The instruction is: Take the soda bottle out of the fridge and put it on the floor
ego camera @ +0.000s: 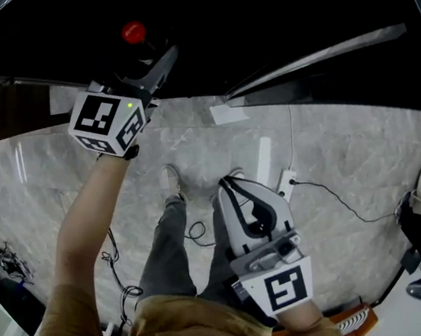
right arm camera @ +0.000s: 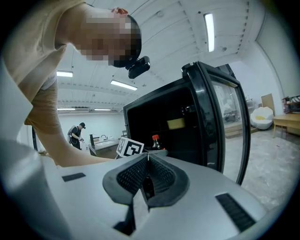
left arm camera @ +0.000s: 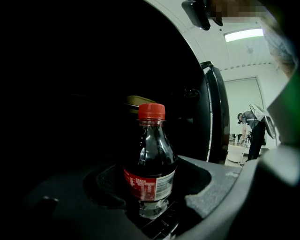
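Note:
A small soda bottle [left arm camera: 150,173] with dark drink, a red cap and a red label stands upright between the wide jaws of my left gripper [left arm camera: 153,177], which are shut on its labelled body. In the head view only its red cap [ego camera: 133,33] shows against the dark fridge interior [ego camera: 268,17], just past my left gripper [ego camera: 154,57]. The right gripper view has the bottle [right arm camera: 156,142] inside the fridge beside the left gripper's marker cube [right arm camera: 129,146]. My right gripper [ego camera: 231,178] hangs low over the floor, shut and empty, its pads meeting [right arm camera: 148,158].
The black fridge door [right arm camera: 215,117] stands open at the right. Marble floor [ego camera: 361,143] lies below, with a power strip [ego camera: 286,184] and cables [ego camera: 329,190]. The person's leg [ego camera: 167,246] is under the grippers. Another person [left arm camera: 253,126] stands far back.

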`<move>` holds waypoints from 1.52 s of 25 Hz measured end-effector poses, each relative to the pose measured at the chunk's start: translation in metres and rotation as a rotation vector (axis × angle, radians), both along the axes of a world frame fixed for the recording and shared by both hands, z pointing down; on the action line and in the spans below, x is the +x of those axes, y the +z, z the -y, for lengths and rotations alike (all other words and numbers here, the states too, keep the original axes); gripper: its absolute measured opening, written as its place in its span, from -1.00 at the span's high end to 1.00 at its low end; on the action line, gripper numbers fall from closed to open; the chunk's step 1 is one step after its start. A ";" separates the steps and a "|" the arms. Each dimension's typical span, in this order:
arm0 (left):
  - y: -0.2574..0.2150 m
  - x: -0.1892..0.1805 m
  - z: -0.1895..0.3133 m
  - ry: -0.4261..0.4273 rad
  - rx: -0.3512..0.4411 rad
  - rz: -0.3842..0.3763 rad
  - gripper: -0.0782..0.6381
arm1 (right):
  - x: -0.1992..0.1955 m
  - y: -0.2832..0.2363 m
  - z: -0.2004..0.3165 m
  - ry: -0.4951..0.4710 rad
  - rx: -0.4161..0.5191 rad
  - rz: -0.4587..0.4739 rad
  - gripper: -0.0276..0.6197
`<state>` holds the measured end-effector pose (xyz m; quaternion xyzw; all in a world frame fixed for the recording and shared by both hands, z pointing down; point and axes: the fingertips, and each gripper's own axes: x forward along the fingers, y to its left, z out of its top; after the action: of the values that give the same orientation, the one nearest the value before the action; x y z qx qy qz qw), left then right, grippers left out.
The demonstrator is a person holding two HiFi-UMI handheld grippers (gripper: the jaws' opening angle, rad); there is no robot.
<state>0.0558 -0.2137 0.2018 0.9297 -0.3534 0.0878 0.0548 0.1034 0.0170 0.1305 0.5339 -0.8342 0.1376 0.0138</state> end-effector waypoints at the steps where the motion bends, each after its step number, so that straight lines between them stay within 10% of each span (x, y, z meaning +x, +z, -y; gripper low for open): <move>1: -0.001 -0.002 -0.006 0.007 0.002 0.000 -0.08 | -0.001 0.000 0.002 -0.001 0.005 -0.005 0.91; 27: 0.034 -0.040 -0.104 0.112 -0.062 -0.019 -0.07 | -0.018 0.023 0.044 -0.104 0.123 -0.164 0.91; 38: 0.128 -0.049 -0.133 0.093 -0.120 -0.011 -0.07 | -0.021 0.124 0.046 -0.167 0.052 -0.186 0.91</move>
<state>0.0070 -0.0809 0.3301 0.9406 -0.3036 0.1062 0.1084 0.0821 -0.0292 0.2546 0.4733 -0.8740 0.0643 0.0887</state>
